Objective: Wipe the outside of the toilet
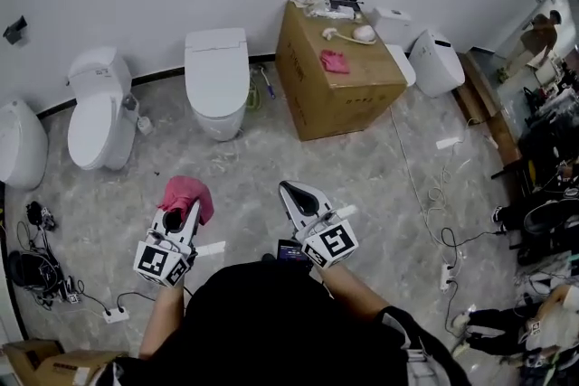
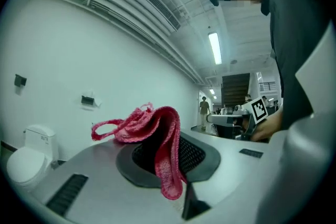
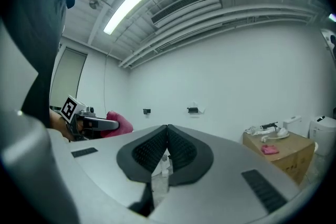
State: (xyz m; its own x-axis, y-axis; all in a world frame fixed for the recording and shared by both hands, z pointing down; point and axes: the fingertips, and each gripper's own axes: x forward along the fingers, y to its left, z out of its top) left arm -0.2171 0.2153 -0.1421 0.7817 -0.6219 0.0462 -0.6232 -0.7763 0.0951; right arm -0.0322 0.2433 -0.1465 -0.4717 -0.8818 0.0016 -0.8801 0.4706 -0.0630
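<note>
My left gripper is shut on a pink cloth, which bunches over its jaw tips; in the left gripper view the cloth hangs out between the closed pads. My right gripper is shut with nothing in it, its pads meeting at the tip. Both are held low in front of the person, well short of the toilets. A white toilet with a closed lid stands against the far wall straight ahead. A second white toilet stands to its left, seen also in the left gripper view.
A cardboard box with a pink rag and small items stands right of the middle toilet. Another toilet is at far left, a white unit at right. Cables and power strips lie on the marble floor.
</note>
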